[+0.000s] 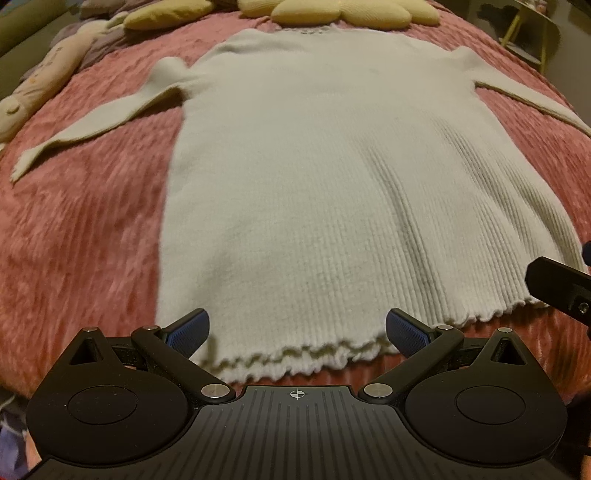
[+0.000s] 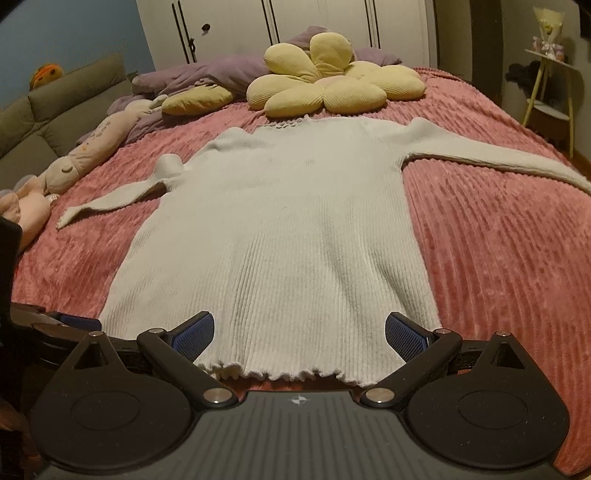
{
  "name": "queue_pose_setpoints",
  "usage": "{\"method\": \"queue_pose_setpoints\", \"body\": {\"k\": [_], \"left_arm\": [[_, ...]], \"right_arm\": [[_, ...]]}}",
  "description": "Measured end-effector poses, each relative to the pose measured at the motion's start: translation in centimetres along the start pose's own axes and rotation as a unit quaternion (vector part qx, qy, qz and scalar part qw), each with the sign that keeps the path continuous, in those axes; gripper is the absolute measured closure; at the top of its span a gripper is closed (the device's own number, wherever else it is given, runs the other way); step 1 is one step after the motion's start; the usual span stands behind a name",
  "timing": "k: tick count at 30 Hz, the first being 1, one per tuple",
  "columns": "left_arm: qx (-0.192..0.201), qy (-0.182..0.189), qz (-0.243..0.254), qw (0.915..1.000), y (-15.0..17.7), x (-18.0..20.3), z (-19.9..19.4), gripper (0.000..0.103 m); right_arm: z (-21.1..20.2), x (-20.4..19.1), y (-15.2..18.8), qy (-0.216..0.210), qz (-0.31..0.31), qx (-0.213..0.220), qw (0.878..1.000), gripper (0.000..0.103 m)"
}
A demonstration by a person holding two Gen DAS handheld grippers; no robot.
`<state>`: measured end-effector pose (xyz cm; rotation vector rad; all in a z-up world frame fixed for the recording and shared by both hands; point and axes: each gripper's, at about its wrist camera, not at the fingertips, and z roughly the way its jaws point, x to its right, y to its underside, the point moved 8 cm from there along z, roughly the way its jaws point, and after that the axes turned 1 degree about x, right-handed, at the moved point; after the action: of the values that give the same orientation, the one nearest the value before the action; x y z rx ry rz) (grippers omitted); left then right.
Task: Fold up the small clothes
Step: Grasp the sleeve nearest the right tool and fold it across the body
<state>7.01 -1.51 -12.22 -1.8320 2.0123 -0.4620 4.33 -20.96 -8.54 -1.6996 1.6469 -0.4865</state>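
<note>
While both grippers hang spread wide at the hem, the cream ribbed sweater [image 2: 273, 229] lies flat, unfolded, on the pink bedspread [image 2: 498, 240].

Left gripper [image 1: 297, 328] and right gripper [image 2: 299, 328] each straddle the scalloped hem [image 2: 280, 373], holding nothing, probably lined up to pinch it and carry it towards the collar. Both sleeves lie out to the sides, ready for folding. Beyond the neckline sits a yellow flower cushion [image 2: 332, 85]; a plush rabbit [image 2: 74, 162] lies on the left, white wardrobe doors [image 2: 295, 26] behind.
</note>
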Motion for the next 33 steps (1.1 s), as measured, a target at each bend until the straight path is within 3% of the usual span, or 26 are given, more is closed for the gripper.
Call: {"method": "queue_pose_setpoints", "body": {"k": [5, 10, 15, 17, 18, 20, 23, 26, 28, 30, 33], "left_arm": [[-0.013, 0.016, 0.016, 0.9997, -1.0, 1.7, 1.7, 0.0], [-0.001, 0.014, 0.025, 0.9996, -4.0, 2.8, 3.1, 0.0], [0.034, 0.021, 0.001, 0.9992, -8.9, 2.3, 4.5, 0.0], [0.049, 0.015, -0.021, 0.9985, -11.4, 1.6, 5.4, 0.0], [0.057, 0.011, -0.029, 0.9979, -12.5, 1.2, 5.8, 0.0], [0.079, 0.005, -0.045, 0.9959, -14.7, 0.6, 6.6, 0.0], [0.098, 0.001, -0.061, 0.9933, -16.8, 0.0, 8.5, 0.0], [0.078, -0.007, -0.074, 0.9942, -17.2, -0.8, 11.4, 0.0], [0.092, 0.001, -0.077, 0.9928, -17.2, -1.2, 11.9, 0.0], [0.108, 0.005, -0.07, 0.9916, -17.2, -1.3, 11.9, 0.0], [0.122, 0.015, -0.05, 0.9911, -16.9, -1.3, 12.1, 0.0]], "right_arm": [[1.9, 1.5, 0.1, -0.026, 0.034, -0.011, 0.999, 0.004], [3.3, 5.5, -2.4, -0.014, 0.075, 0.011, 0.997, 0.004], [4.1, 13.1, -6.5, 0.027, 0.126, 0.053, 0.99, 0.005], [4.6, 18.2, -8.7, 0.062, 0.166, 0.076, 0.981, 0.014], [4.9, 20.8, -9.7, 0.077, 0.192, 0.087, 0.975, 0.019], [5.3, 26.6, -11.5, 0.1, 0.26, 0.107, 0.954, 0.048], [6.0, 34.4, -13.2, 0.131, 0.352, 0.137, 0.916, 0.063], [7.0, 40.5, -13.3, 0.155, 0.435, 0.152, 0.874, 0.063], [7.9, 43.2, -13.0, 0.151, 0.478, 0.161, 0.85, 0.064], [8.6, 44.2, -13.0, 0.144, 0.493, 0.168, 0.842, 0.064], [9.8, 45.4, -13.8, 0.152, 0.493, 0.174, 0.839, 0.064]]}}
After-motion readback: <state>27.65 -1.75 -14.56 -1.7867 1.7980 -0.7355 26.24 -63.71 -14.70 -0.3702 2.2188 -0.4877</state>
